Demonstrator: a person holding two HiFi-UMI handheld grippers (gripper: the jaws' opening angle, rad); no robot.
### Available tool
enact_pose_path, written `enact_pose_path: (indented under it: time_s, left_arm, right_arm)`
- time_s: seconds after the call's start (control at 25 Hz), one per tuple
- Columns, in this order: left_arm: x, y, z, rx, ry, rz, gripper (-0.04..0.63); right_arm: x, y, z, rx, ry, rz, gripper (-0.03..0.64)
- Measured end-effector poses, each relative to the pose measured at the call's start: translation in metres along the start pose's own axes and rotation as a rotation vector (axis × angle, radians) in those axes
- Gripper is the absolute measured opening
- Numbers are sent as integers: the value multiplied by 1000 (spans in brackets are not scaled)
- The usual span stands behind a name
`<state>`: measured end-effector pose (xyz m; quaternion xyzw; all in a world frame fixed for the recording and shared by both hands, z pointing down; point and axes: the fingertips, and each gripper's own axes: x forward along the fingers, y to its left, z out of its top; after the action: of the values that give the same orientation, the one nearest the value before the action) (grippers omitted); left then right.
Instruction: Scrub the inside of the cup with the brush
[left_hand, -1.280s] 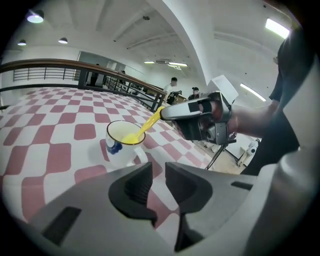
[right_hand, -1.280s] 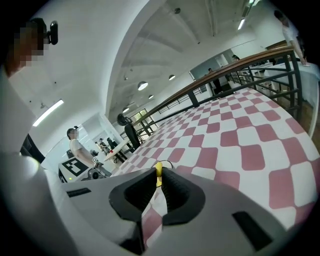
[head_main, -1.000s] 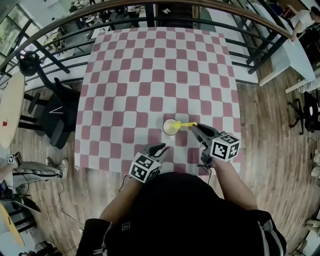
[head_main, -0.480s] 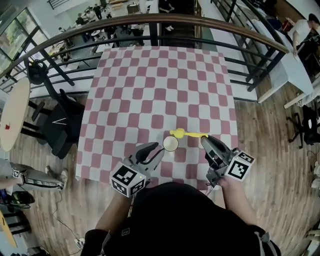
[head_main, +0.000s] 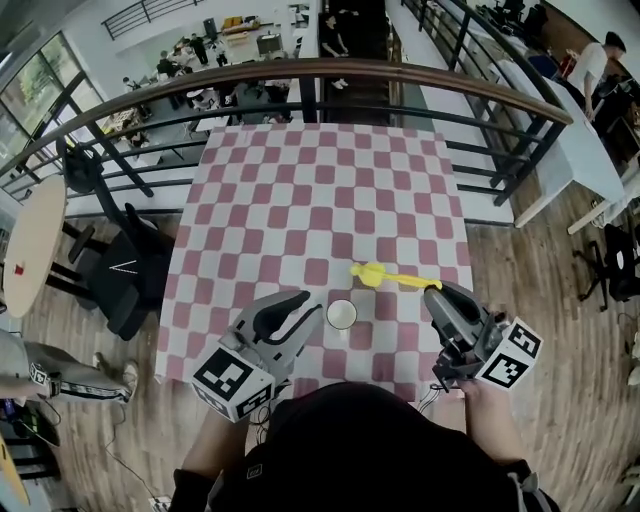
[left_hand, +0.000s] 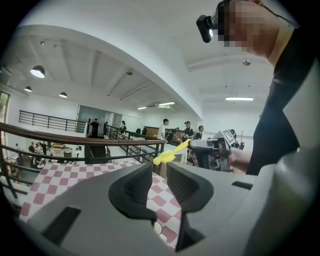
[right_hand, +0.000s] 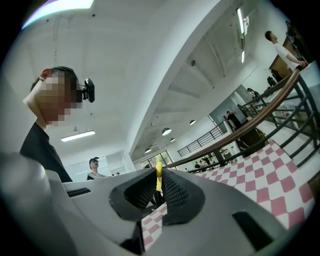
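A small pale cup (head_main: 341, 314) stands upright on the red-and-white checkered table (head_main: 320, 180), near its front edge. The yellow brush (head_main: 372, 274) hangs in the air just right of and beyond the cup, outside it. My right gripper (head_main: 435, 292) is shut on the brush handle; the right gripper view shows the yellow handle (right_hand: 158, 170) pinched between the jaws of the right gripper (right_hand: 159, 177). My left gripper (head_main: 312, 308) sits left of the cup, open and not touching it. The left gripper view shows the left gripper (left_hand: 160, 168), the brush (left_hand: 170, 152) and a sliver of cup (left_hand: 158, 228).
A dark curved railing (head_main: 320, 70) runs round the table's far side. A black chair (head_main: 120, 270) and a round side table (head_main: 25, 240) stand to the left. Other tables and several people are beyond the railing.
The brush head has come out of the cup and moved up and to the right with my right gripper. Both grippers have drawn back toward the person; the left one has swung further left.
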<state>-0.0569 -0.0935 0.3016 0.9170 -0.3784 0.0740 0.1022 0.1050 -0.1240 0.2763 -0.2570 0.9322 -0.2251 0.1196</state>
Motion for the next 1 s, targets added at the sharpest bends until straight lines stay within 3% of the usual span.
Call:
enact_pose_path:
  time_s: [0.32,1.0]
  left_arm:
    - [-13,-4,31,110,-47,19,83]
    - [-11,-1,15,63,-23,34,75]
  right_arm:
    - [-7,17,28,-134,-57,0,43]
    - [-6,23,12,-126,-27,18,43]
